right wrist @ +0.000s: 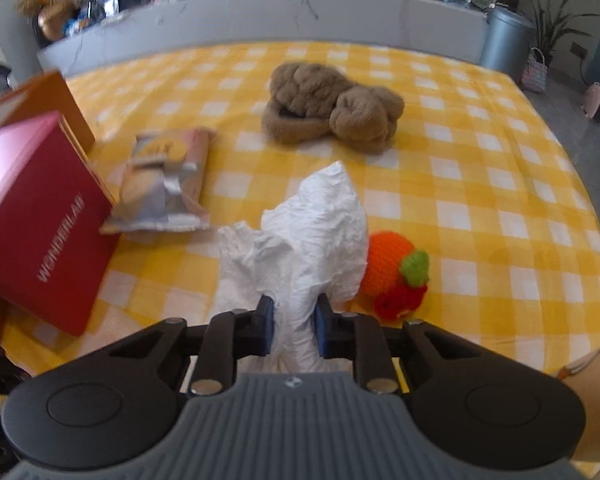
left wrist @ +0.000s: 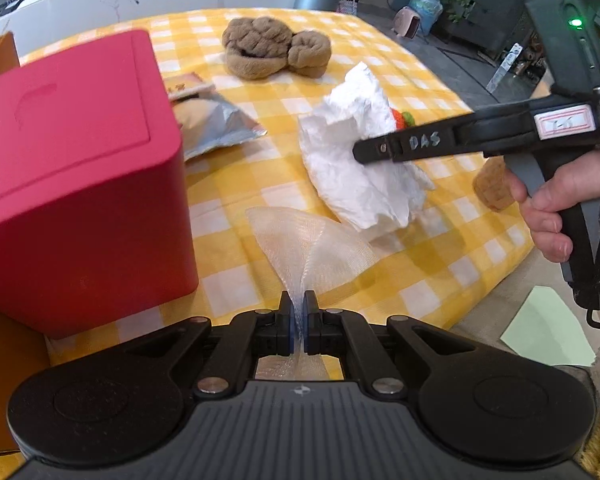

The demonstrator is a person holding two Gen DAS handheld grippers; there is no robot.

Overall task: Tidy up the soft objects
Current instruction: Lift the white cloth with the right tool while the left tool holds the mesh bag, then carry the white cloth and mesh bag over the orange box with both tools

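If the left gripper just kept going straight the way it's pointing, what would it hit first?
The left gripper, shut on the sheer mesh, points down at the yellow checked tablecloth. It would probably meet bare cloth first, between the red box and the white tissue, though depth is unclear.

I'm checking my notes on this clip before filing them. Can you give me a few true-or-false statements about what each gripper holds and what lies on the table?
1. The left gripper is shut on a sheer mesh net. True.
2. The right gripper has white crumpled paper between its pads. True.
3. The brown plush towel sits inside the red box. False: it lies on the yellow checked tablecloth, far from the box.
4. The orange knitted toy lies beside the white paper. True.
5. The silver snack packet is held by a gripper. False: it lies on the cloth next to the red box.
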